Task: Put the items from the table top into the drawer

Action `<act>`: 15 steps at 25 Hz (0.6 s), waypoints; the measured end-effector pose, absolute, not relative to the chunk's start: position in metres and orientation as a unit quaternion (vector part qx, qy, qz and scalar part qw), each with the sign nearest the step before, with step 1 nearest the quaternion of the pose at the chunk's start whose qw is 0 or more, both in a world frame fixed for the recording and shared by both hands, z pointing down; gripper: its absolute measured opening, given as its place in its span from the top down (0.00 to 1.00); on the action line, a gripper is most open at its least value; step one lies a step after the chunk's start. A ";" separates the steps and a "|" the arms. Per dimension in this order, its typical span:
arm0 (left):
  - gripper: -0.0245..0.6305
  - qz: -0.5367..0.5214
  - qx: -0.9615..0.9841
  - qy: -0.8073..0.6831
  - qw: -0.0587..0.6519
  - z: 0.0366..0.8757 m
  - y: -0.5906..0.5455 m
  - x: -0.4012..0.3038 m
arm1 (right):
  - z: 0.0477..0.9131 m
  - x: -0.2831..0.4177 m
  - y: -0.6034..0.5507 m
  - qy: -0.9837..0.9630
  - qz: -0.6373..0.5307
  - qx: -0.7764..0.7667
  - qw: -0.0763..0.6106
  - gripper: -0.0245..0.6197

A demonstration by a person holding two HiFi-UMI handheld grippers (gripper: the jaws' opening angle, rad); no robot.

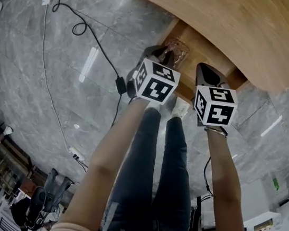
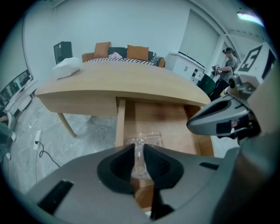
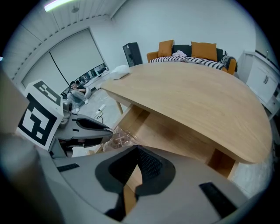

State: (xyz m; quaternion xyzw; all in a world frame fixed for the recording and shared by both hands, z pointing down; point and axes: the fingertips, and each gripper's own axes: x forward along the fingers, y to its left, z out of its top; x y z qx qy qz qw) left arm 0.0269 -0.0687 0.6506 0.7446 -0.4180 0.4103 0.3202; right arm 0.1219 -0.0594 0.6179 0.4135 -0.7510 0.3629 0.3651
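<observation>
Wooden table (image 1: 242, 24) stands on grey marble floor (image 1: 32, 80)

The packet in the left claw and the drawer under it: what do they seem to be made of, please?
The packet: likely thin clear plastic film, glossy; it crinkles and the drawer shows through. The drawer: pale wood or wood-look board, matte, faint grain; solid or veneer cannot be told.
</observation>
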 end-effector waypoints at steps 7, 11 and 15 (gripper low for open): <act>0.88 0.420 0.740 -0.414 0.324 0.656 -0.053 0.015 | 0.623 0.111 -0.051 -0.751 0.367 0.403 0.373 0.95; 0.88 0.425 0.737 -0.412 0.327 0.659 -0.047 0.011 | 0.625 0.106 -0.046 -0.752 0.368 0.397 0.378 0.95; 0.88 0.431 0.735 -0.408 0.329 0.663 -0.038 0.009 | 0.627 0.101 -0.043 -0.751 0.368 0.394 0.380 0.95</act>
